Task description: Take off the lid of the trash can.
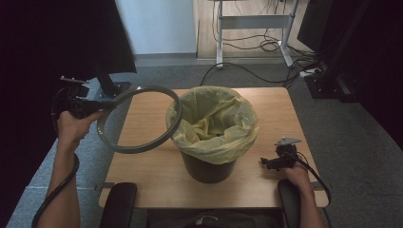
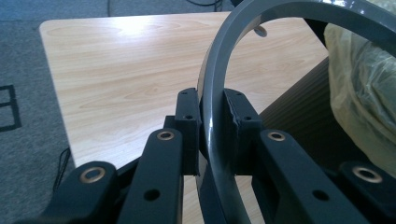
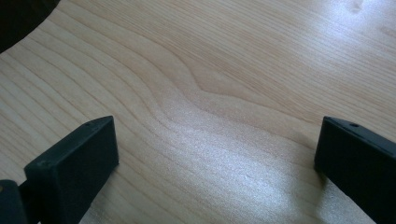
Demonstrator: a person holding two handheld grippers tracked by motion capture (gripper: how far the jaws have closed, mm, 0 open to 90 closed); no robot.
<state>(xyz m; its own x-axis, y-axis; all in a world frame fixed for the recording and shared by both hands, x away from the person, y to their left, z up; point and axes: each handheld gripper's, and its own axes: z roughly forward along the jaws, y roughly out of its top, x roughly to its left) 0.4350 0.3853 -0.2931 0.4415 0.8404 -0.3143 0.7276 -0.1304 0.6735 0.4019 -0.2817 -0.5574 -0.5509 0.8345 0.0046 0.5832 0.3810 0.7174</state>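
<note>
A dark bin (image 1: 209, 166) lined with a yellow bag (image 1: 216, 123) stands in the middle of the wooden table (image 1: 147, 175). My left gripper (image 1: 102, 103) is shut on a grey plastic ring (image 1: 142, 147), held tilted in the air to the left of the bin, its far side close to the bag's rim. In the left gripper view the pads (image 2: 189, 126) pinch the grey ring's (image 2: 212, 116) band from both sides, with the bin's dark wall (image 2: 299, 116) and yellow bag (image 2: 364, 93) behind. My right gripper (image 1: 266, 163) rests on the table right of the bin, its jaws wide apart over bare wood (image 3: 215, 140).
A black monitor stand (image 1: 111, 88) sits at the table's far left corner. Black armrests (image 1: 119, 202) flank the near edge. Beyond the table are grey carpet, a white desk frame (image 1: 252, 23) and loose cables (image 1: 266, 45).
</note>
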